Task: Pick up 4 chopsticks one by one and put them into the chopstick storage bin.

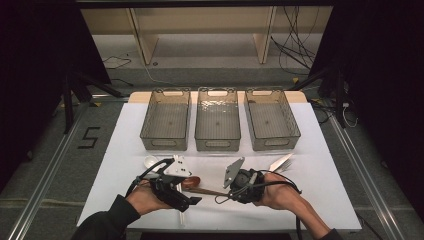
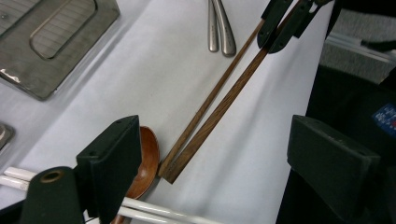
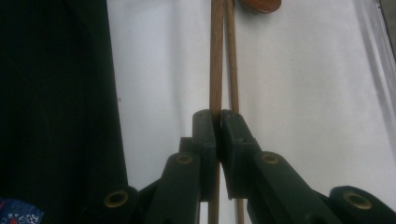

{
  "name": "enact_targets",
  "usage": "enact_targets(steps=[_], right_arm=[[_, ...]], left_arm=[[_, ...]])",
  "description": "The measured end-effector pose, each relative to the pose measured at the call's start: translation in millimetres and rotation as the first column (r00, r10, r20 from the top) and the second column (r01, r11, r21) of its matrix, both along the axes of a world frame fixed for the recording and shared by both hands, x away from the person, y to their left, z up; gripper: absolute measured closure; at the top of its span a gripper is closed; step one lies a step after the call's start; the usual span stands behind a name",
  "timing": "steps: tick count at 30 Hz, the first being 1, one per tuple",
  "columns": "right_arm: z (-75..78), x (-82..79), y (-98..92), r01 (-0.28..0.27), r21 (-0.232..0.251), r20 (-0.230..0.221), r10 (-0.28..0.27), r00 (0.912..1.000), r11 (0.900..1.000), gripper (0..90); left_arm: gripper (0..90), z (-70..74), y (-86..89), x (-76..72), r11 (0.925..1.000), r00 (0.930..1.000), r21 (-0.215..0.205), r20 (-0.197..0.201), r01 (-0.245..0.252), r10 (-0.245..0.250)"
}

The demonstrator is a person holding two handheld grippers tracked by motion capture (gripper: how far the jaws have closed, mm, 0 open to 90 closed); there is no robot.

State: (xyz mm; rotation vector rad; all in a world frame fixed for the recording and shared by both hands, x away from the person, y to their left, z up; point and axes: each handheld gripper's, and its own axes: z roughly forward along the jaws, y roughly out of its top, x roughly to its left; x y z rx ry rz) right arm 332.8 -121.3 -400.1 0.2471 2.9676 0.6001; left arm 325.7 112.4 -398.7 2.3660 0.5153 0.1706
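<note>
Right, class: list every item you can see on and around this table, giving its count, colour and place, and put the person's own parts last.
Bins: three, clear grey, in a row at the far side of the table.
Table cover: one, white, spread over the table.
Wooden chopsticks: two, brown, lying side by side mid-table, one end between the right gripper's jaws.
Wooden spoon: one, reddish brown, beside the chopsticks' free end.
White chopsticks: two, near edge, under the left gripper.
White spoon: one, in front of the left bin.
Metal cutlery: silver, count unclear, in front of the right bin.
Shelf unit: one, pale wood, behind the table.
Left gripper: black, open over the chopsticks' end.
Right gripper: black, shut on one wooden chopstick.
</note>
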Motion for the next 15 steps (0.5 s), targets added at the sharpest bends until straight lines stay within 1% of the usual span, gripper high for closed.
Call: enact_targets(steps=[2, 4, 7, 9, 10, 12, 13, 15], right_arm=[[0.6, -0.4, 0.1, -0.002, -0.006, 0.0, 0.002, 1.0, 1.0, 85.5], [1.2, -0.3, 0.8, -0.01, -0.017, -0.011, 0.01, 0.9999, 1.0, 85.5], [-0.1, -1.3, 2.6, -0.012, -0.02, -0.012, 0.012, 0.9999, 1.0, 85.5], [-0.2, -1.5, 3.1, -0.027, -0.026, -0.013, 0.027, 0.9996, 0.999, 85.5], [-0.3, -2.1, 3.6, -0.021, -0.023, -0.019, 0.021, 0.9996, 1.0, 85.5], [-1.0, -2.7, 4.2, -0.026, -0.022, -0.015, 0.026, 0.9995, 0.999, 85.5], [-1.2, -3.3, 4.8, -0.026, -0.024, -0.016, 0.026, 0.9995, 0.999, 85.6], [-1.1, -3.6, 5.2, -0.04, -0.028, -0.014, 0.04, 0.9991, 0.999, 85.6]], left_arm=[[17.9, -1.5, -3.1, 0.3, 0.9994, 0.9997, 0.028, 0.007, 0.022, -0.022], [20.7, -3.5, -6.6, 0.8, 0.9974, 0.9988, 0.055, 0.008, 0.047, -0.047], [26.5, -6.3, -11.0, 1.4, 0.9937, 0.9973, 0.086, 0.01, 0.072, -0.073], [30.2, -9.3, -12.7, 1.9, 0.9923, 0.9964, 0.093, 0.012, 0.082, -0.083], [32.1, -11.0, -13.6, 2.0, 0.9912, 0.9959, 0.098, 0.01, 0.089, -0.09], [35.8, -14.1, -16.0, 1.1, 0.9871, 0.9943, 0.122, 0.01, 0.104, -0.106], [38.4, -15.1, -16.9, 0.8, 0.9846, 0.993, 0.131, 0.009, 0.116, -0.118], [45.7, -16.4, -18.4, 0.3, 0.9822, 0.991, 0.133, 0.0, 0.133, -0.134]])
